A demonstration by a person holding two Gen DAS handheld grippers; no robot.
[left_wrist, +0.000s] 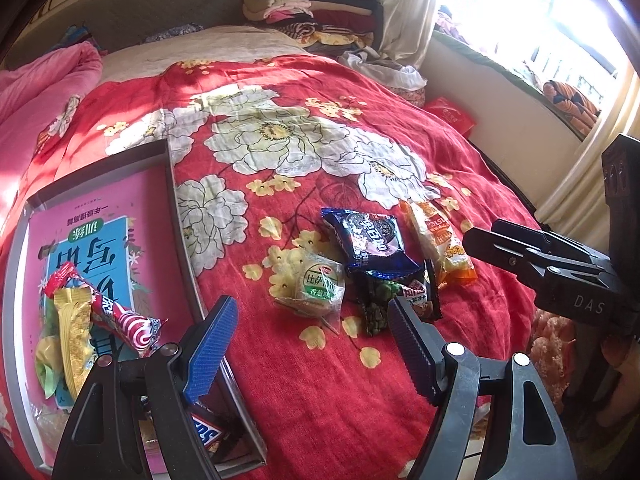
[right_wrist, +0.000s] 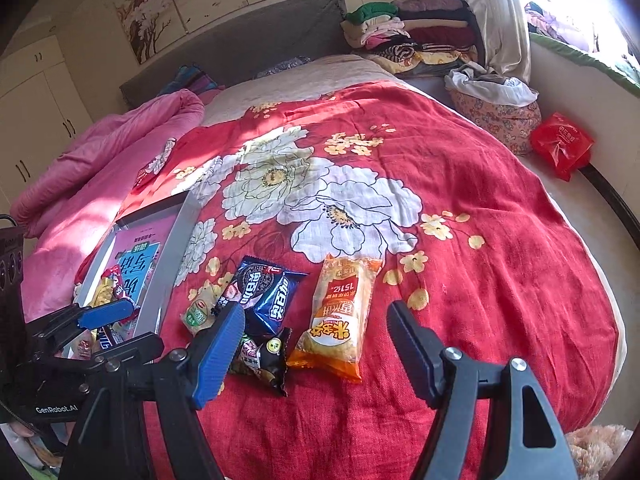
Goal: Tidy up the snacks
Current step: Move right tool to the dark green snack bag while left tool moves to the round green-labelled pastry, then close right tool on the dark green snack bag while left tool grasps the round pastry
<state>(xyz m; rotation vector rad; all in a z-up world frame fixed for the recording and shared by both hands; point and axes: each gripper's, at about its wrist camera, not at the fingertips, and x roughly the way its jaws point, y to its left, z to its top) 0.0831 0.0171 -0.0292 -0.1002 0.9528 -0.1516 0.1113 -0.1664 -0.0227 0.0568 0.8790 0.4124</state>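
Note:
Loose snacks lie on the red floral blanket (left_wrist: 400,380): a blue Oreo pack (left_wrist: 370,240) (right_wrist: 266,296), an orange rice-cracker pack (left_wrist: 438,240) (right_wrist: 340,320), a round green-labelled biscuit (left_wrist: 318,286) (right_wrist: 198,314) and a dark packet (left_wrist: 400,300) (right_wrist: 264,358). A grey-rimmed tray (left_wrist: 182,232) (right_wrist: 170,276) on the left holds a red swirl candy bar (left_wrist: 116,314), a yellow wafer (left_wrist: 74,332) and a Snickers (left_wrist: 204,430). My left gripper (left_wrist: 312,340) is open and empty, above the blanket beside the tray. My right gripper (right_wrist: 316,344) is open and empty, over the orange pack.
A pink quilt (right_wrist: 100,160) lies along the left side of the bed. Folded clothes (right_wrist: 404,28) are stacked at the headboard. A red plastic bag (right_wrist: 562,146) sits by the wall at right. A window ledge runs along the right.

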